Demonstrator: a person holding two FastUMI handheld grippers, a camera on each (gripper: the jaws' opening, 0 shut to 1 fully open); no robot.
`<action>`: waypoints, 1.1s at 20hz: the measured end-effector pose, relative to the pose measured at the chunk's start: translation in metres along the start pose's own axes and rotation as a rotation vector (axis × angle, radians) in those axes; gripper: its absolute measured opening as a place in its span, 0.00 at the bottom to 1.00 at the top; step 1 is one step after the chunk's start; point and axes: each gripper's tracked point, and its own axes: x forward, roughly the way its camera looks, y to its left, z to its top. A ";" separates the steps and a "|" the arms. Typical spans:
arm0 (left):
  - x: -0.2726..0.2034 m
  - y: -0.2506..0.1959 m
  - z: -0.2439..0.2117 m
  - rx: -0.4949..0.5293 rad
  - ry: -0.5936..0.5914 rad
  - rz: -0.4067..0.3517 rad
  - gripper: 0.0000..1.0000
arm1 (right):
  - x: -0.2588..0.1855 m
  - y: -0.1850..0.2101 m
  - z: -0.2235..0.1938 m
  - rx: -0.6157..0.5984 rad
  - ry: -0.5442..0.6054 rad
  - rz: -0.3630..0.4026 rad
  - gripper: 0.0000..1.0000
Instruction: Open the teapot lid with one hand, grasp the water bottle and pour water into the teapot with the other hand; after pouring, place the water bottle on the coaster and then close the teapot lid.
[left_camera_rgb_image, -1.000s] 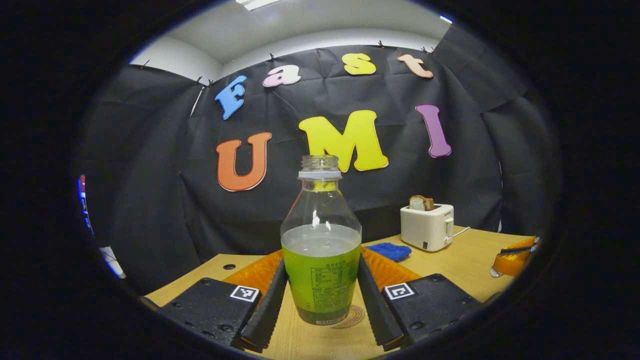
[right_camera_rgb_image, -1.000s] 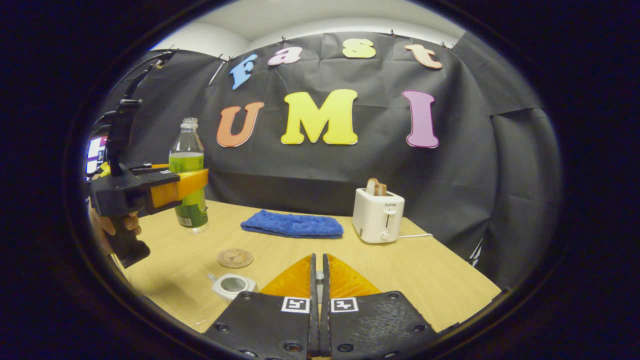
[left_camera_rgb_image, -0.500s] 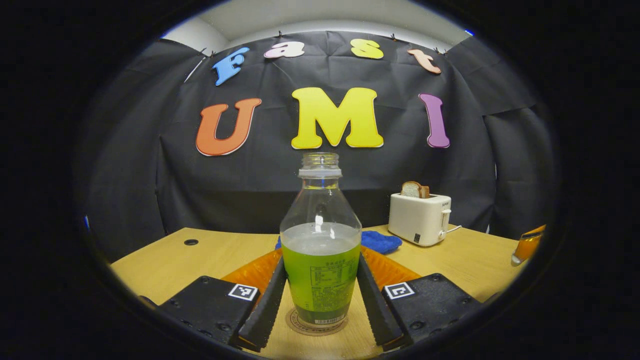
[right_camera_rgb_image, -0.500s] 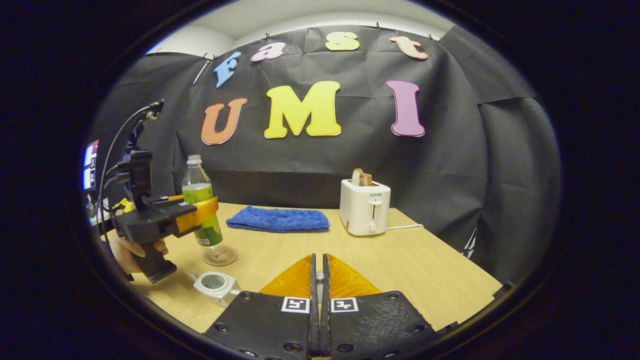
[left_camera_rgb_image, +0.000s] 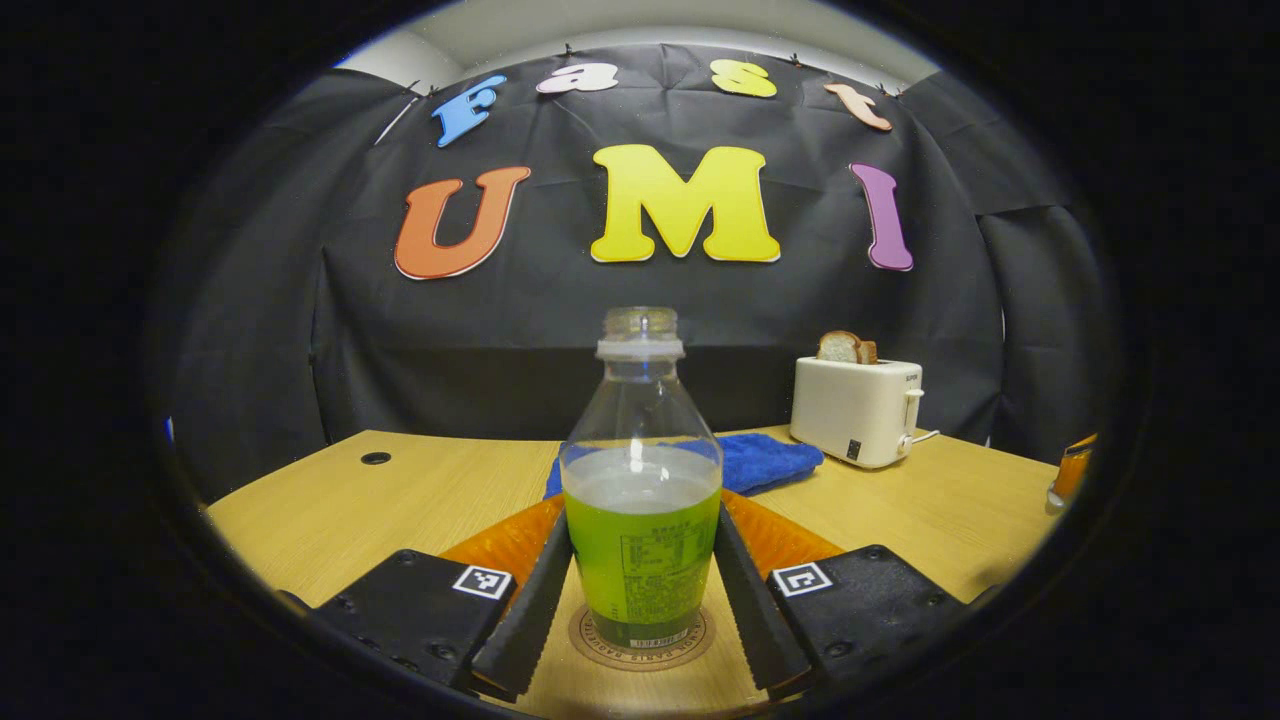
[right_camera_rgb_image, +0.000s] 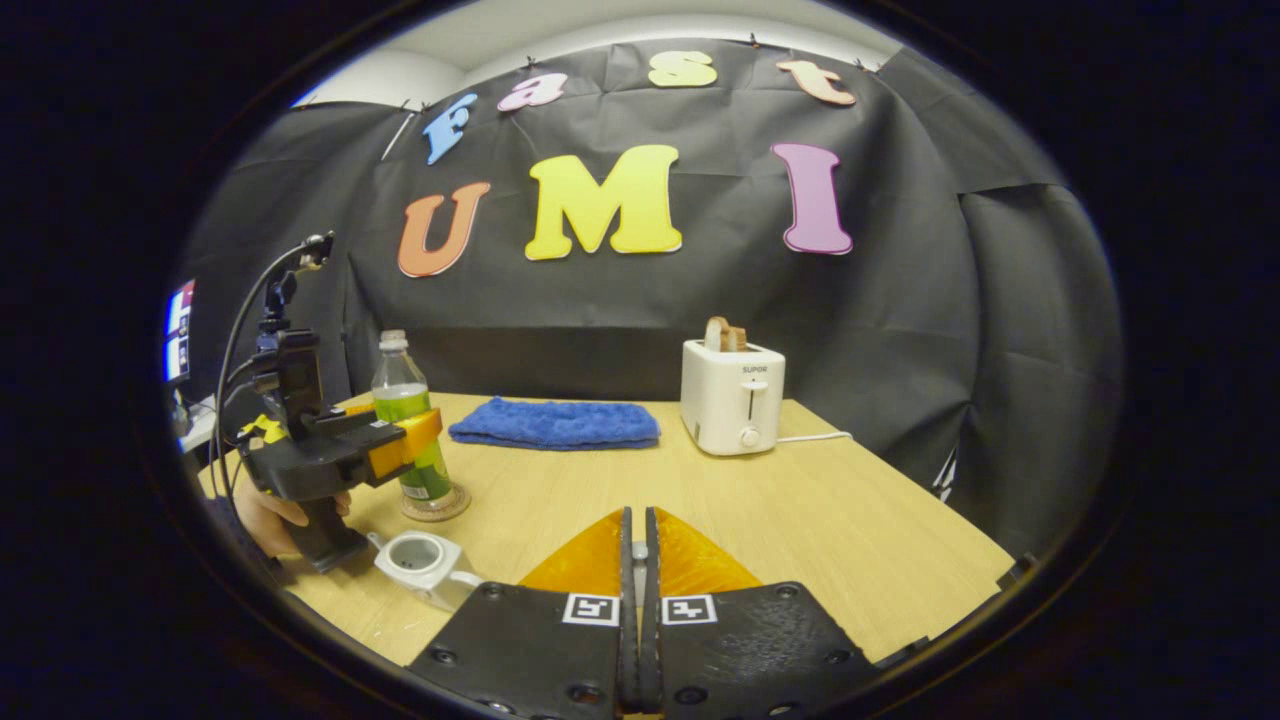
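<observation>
Left gripper view, lower centre: left hand-held gripper (left_camera_rgb_image: 640, 575) clamped on the water bottle (left_camera_rgb_image: 641, 480), one finger on each flank of the green-labelled body; bottle upright, uncapped, partly filled, its base over the round coaster (left_camera_rgb_image: 640, 640) on the tabletop (left_camera_rgb_image: 400, 490). Right gripper view, lower left: same bottle (right_camera_rgb_image: 410, 425) on the coaster (right_camera_rgb_image: 435, 503), left hand-held gripper (right_camera_rgb_image: 405, 445) beside it with a hand (right_camera_rgb_image: 270, 510) on the grip; open teapot (right_camera_rgb_image: 420, 560) just below and in front, lid off, well short of the bottle. Right hand-held gripper (right_camera_rgb_image: 636, 590), lower centre: fingers drawn together with a small pale piece, likely the lid knob, between them; the lid itself cannot be made out. Background: blue cloth (right_camera_rgb_image: 555, 423), white toaster (right_camera_rgb_image: 733, 397). Handling, as judged: confirm the base sits flat and centred within the coaster rim, then part the fingers evenly and back straight out so neither drags the bottle; lid closing follows. Change against the frame one second back: bottle then hung above the tabletop with the coaster half showing behind its base; it has since come down onto the coaster, grip unchanged.
</observation>
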 end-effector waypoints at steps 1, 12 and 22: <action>-0.003 -0.002 0.001 0.002 -0.004 -0.014 0.81 | 0.000 0.001 0.001 -0.005 -0.002 0.001 0.01; -0.050 -0.003 0.024 0.004 -0.080 -0.049 0.99 | -0.010 0.046 0.009 -0.019 -0.067 0.116 0.01; -0.155 0.047 0.043 0.025 -0.108 0.171 0.99 | -0.020 0.114 0.004 0.030 -0.073 0.318 0.01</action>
